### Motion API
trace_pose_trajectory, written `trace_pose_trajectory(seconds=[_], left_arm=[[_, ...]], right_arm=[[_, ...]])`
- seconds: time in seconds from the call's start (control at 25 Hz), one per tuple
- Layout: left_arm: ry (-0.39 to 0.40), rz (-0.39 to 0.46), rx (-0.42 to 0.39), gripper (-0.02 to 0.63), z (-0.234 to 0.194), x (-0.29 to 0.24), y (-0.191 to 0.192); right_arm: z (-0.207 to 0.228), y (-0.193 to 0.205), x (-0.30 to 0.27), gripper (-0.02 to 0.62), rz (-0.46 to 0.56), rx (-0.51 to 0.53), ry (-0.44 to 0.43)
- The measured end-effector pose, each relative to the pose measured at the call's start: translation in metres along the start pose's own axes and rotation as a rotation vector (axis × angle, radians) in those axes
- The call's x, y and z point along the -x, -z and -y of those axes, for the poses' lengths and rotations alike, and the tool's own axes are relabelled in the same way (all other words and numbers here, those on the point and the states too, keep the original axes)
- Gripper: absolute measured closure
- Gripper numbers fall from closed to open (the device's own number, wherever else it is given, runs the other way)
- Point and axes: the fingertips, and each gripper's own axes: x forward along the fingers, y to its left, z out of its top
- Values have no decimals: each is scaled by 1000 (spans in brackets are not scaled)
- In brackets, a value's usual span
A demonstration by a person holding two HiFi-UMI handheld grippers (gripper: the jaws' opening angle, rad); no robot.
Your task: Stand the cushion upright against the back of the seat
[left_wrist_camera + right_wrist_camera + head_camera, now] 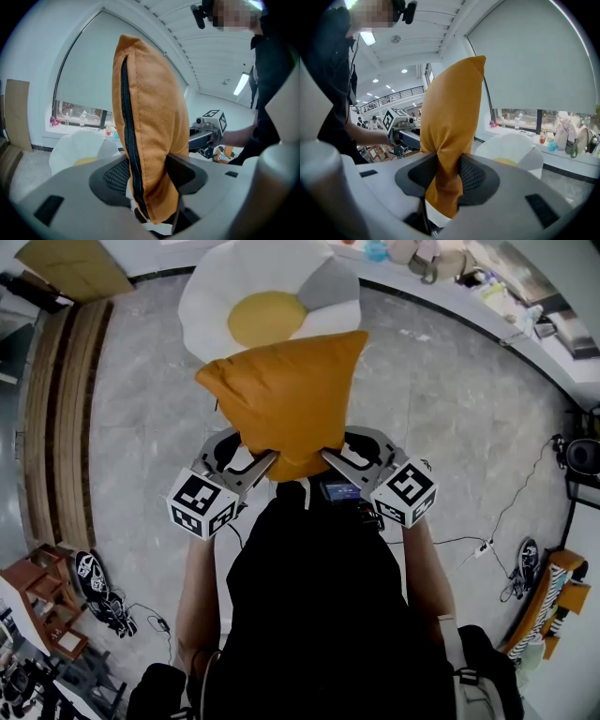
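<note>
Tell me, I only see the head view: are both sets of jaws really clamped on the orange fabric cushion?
Observer: Yes. In the left gripper view, the left gripper has its jaws pressed on a lower corner of the orange fabric cushion, beside its black zipper.
Operator: And the right one?
Observer: The right gripper pinches the other lower corner, fabric bunched between its jaws.
Operator: Is the cushion touching the seat yet?
Observer: No; the white flower-shaped seat with a yellow centre sits beyond, clear of it.
</note>
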Motion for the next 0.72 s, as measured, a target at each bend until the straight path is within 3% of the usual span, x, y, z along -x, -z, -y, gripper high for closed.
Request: trace_pose_trajectory(seconds=[0.36,0.72], left_arm=[[-63,-47,26,354,-24,-23,-2],[-113,-81,-3,351,-69,-93,-61]], right_arm=[[32,-1,-16,443,-22,30,-31],[126,-39,-23,443,26,35,-53]])
